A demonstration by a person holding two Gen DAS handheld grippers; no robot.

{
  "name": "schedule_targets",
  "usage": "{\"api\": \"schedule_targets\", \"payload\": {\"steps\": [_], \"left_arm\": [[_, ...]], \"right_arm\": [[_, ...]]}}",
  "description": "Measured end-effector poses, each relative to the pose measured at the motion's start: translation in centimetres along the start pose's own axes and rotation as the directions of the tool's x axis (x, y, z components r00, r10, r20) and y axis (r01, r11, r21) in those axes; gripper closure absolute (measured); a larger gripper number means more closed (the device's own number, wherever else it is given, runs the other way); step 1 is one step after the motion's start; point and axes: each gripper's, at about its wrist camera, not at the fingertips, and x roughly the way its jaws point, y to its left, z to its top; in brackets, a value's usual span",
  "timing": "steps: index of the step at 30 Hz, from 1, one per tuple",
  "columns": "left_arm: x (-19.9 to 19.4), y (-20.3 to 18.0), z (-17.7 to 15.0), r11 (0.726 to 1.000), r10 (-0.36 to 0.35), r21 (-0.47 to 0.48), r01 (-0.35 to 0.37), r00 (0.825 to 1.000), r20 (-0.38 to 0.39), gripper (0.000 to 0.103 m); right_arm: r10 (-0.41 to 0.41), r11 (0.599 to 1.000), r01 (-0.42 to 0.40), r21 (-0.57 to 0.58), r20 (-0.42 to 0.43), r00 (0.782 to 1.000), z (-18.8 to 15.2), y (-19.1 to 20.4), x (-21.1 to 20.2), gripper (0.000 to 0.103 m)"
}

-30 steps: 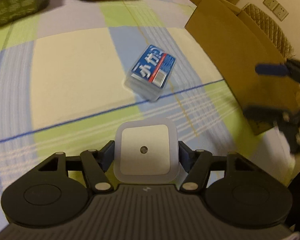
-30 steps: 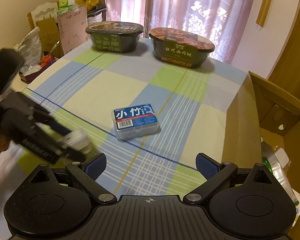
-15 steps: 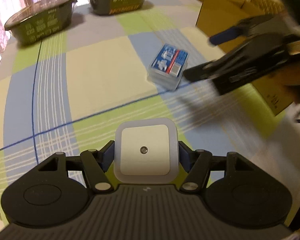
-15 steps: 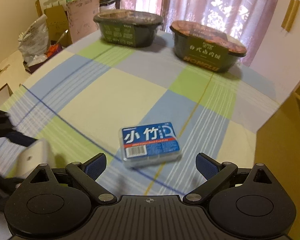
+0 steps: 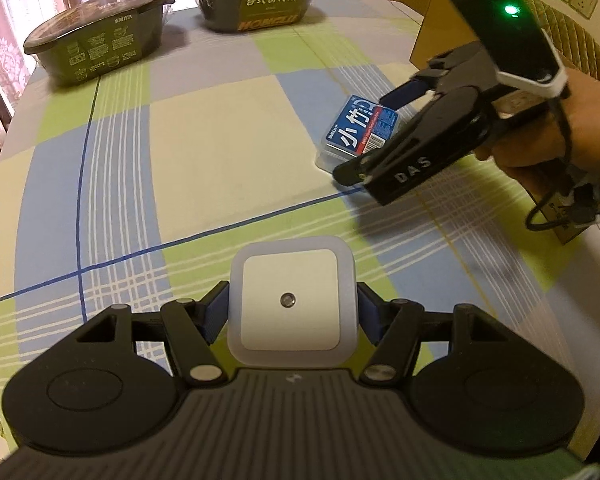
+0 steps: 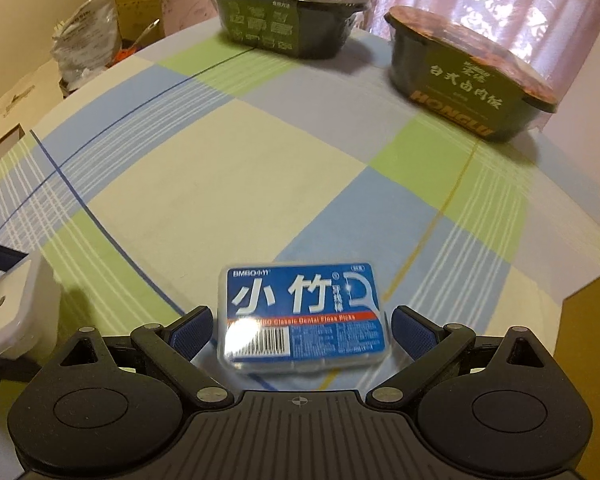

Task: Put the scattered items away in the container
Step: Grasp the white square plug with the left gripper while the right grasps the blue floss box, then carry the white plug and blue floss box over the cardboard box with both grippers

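One floss box (image 6: pixel 302 314) lies flat on the checked tablecloth (image 6: pixel 220 184), between the spread fingers of the right gripper (image 6: pixel 302 330); the blue pads (image 6: pixel 190 330) stand just beside its short ends, and contact cannot be told. Left of the floss box, the left gripper (image 5: pixel 292 316) is closed on a white square night light (image 5: pixel 292 300). Beyond the floss box stand two dark food bowls (image 6: pixel 288 20) (image 6: pixel 468 76). Right of it rises a cardboard box (image 6: pixel 588 356).
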Motion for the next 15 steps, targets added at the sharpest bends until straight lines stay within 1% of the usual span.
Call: {"api": "schedule_targets", "payload": {"steps": [5,7,11,15], "left_arm": [[0.2,-0.1,-0.1,1.0,-0.011,-0.003,0.011,1.0,-0.004,0.042],[0.3,-0.2,-0.1,1.0,-0.012,-0.002,0.012,1.0,-0.006,0.042],[0.4,-0.5,-0.2,1.0,-0.016,0.008,0.016,1.0,-0.012,0.042],[0.5,-1.1,-0.3,0.999,-0.029,0.022,0.029,0.999,-0.014,0.042]], "right_arm": [[0.003,1.0,-0.003,0.007,-0.011,1.0,0.4,-0.2,0.8,0.003],[0.004,1.0,-0.004,0.024,-0.011,1.0,0.4,-0.3,0.7,0.013],[-0.003,0.998,0.003,0.069,-0.001,1.0,0.0,-0.3,-0.1,0.014],[-0.015,0.992,0.015,0.122,0.003,1.0,-1.3,0.2,-1.7,0.014]]}}
